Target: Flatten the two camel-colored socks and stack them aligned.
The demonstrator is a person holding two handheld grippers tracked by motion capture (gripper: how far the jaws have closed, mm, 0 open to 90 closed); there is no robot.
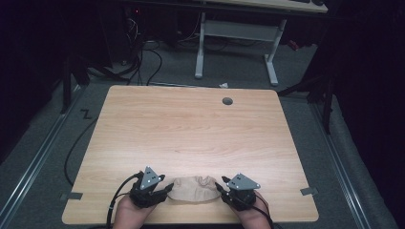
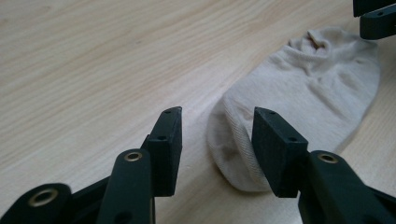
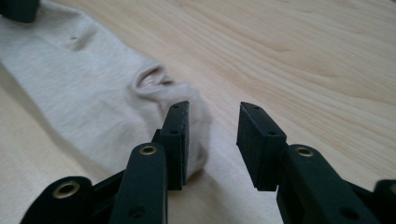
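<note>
A beige ankle sock (image 1: 193,189) lies flat on the wooden table (image 1: 191,124), close to its front edge and between my two grippers. My left gripper (image 1: 168,188) stands open at the toe end. In the left gripper view the rounded toe of the sock (image 2: 308,88) reaches partly into the gap of the left gripper (image 2: 218,114), and neither pad presses on it. My right gripper (image 1: 218,187) is open at the cuff end. There the puckered cuff of the sock (image 3: 84,79) lies against the left jaw of the right gripper (image 3: 215,108), unpinched.
The tabletop has a round cable hole (image 1: 227,101) near its far edge. Grey tape tabs mark the front corners (image 1: 71,196) (image 1: 309,191). Behind the table stands a white desk frame (image 1: 272,52), with cables on the carpet to the left.
</note>
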